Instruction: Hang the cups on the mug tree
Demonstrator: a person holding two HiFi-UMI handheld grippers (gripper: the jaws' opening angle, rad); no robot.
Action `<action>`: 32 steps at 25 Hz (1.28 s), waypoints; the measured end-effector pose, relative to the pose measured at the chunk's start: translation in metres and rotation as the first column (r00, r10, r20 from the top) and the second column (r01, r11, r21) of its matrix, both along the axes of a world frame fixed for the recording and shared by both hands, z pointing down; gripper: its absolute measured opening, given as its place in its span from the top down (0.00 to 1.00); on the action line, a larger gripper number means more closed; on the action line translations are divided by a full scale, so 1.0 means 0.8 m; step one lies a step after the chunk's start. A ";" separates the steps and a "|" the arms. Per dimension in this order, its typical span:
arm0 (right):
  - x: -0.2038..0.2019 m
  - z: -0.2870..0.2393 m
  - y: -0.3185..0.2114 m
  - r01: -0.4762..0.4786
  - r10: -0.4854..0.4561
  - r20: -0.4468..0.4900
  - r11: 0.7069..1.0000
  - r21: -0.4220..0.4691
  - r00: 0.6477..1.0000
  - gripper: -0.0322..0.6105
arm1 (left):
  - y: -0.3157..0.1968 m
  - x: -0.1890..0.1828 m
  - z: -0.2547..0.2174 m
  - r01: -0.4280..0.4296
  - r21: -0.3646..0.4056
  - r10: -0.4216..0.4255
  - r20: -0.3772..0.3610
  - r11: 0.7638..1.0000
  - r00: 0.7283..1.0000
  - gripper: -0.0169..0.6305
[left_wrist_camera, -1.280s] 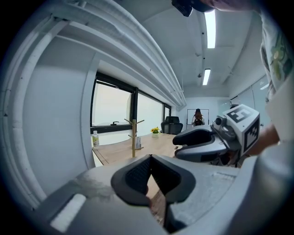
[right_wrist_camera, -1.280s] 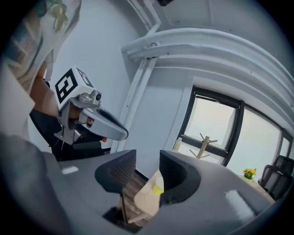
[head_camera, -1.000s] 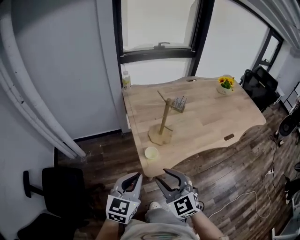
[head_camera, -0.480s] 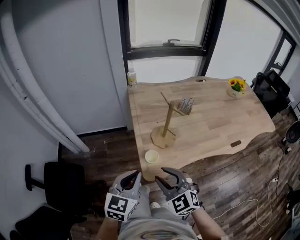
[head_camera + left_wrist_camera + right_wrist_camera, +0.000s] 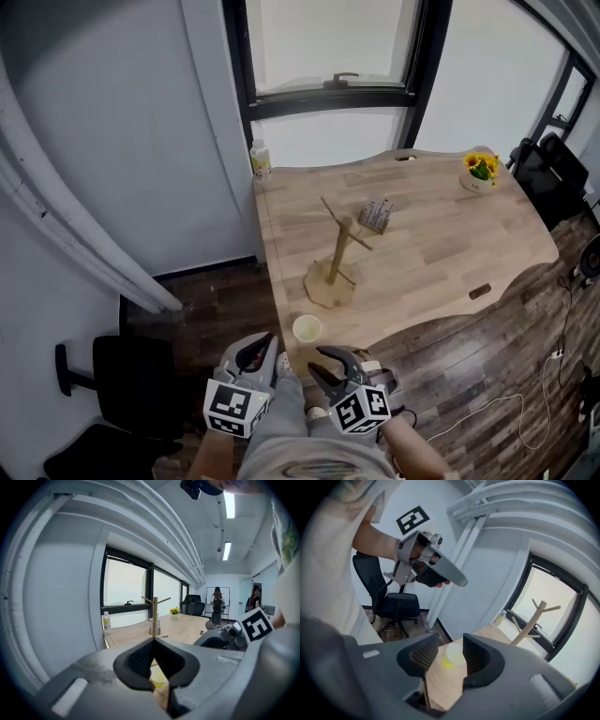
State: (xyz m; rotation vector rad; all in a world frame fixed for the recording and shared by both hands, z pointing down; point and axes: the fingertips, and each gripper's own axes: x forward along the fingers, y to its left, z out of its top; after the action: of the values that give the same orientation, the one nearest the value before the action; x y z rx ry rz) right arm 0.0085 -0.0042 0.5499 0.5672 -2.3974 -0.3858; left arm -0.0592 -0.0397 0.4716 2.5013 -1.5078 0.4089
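A wooden mug tree stands near the left end of the wooden table, bare of cups; it also shows in both gripper views. A yellow cup sits upright at the table's front corner, closest to me. My left gripper hovers off the table edge, just short of the cup, jaws closed tip to tip and empty. My right gripper hangs beside it, open and empty; the cup appears in the gap between its jaws, farther off.
On the table are a small grey holder behind the tree, a bottle at the far left corner, a flower pot at the far right. A black chair stands on the floor to my left. Cables lie on the floor.
The table and cup have come nearer to both grippers as the view shifted. The grippers keep the same states, left closed and right open.
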 end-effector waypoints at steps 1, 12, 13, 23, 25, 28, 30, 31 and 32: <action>-0.002 0.007 -0.005 0.001 -0.002 -0.013 1.000 -0.004 1.000 0.70 | -0.005 -0.003 0.001 0.000 -0.004 0.000 0.002 1.000 1.000 0.97; -0.018 0.065 -0.040 0.013 -0.024 -0.107 0.995 -0.101 0.994 0.70 | -0.041 -0.028 0.035 -0.011 -0.080 0.011 0.003 0.997 1.000 0.97; -0.020 0.072 -0.041 0.021 -0.035 -0.121 0.993 -0.116 0.992 0.69 | -0.045 -0.030 0.037 -0.015 -0.084 0.015 0.002 0.996 1.000 0.97; -0.023 0.120 -0.053 0.032 -0.069 -0.219 0.985 -0.168 0.973 0.69 | -0.069 -0.044 0.058 -0.028 -0.136 0.027 -0.006 0.990 1.000 0.97; -0.022 0.128 -0.054 0.035 -0.076 -0.241 0.985 -0.171 0.967 0.69 | -0.070 -0.043 0.062 -0.032 -0.145 0.031 -0.006 0.989 0.999 0.97; -0.021 0.140 -0.056 0.041 -0.087 -0.281 0.985 -0.166 0.956 0.70 | -0.072 -0.043 0.068 -0.033 -0.156 0.031 -0.010 0.987 0.999 0.97; -0.021 0.148 -0.058 0.053 -0.099 -0.323 0.987 -0.149 0.941 0.70 | -0.073 -0.042 0.071 -0.036 -0.164 0.035 -0.013 0.986 0.999 0.97; -0.020 0.152 -0.059 0.059 -0.104 -0.342 0.988 -0.140 0.934 0.71 | -0.072 -0.041 0.073 -0.040 -0.169 0.038 -0.014 0.985 0.999 0.97; -0.020 0.155 -0.059 0.064 -0.109 -0.356 0.989 -0.135 0.928 0.73 | -0.071 -0.040 0.075 -0.044 -0.173 0.042 -0.014 0.984 0.999 0.97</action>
State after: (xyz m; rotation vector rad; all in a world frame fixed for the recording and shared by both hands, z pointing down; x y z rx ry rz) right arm -0.0075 -0.0516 0.6737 0.3030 -2.0745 -0.3462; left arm -0.0915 -0.0963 0.5312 2.4001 -1.3536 0.5099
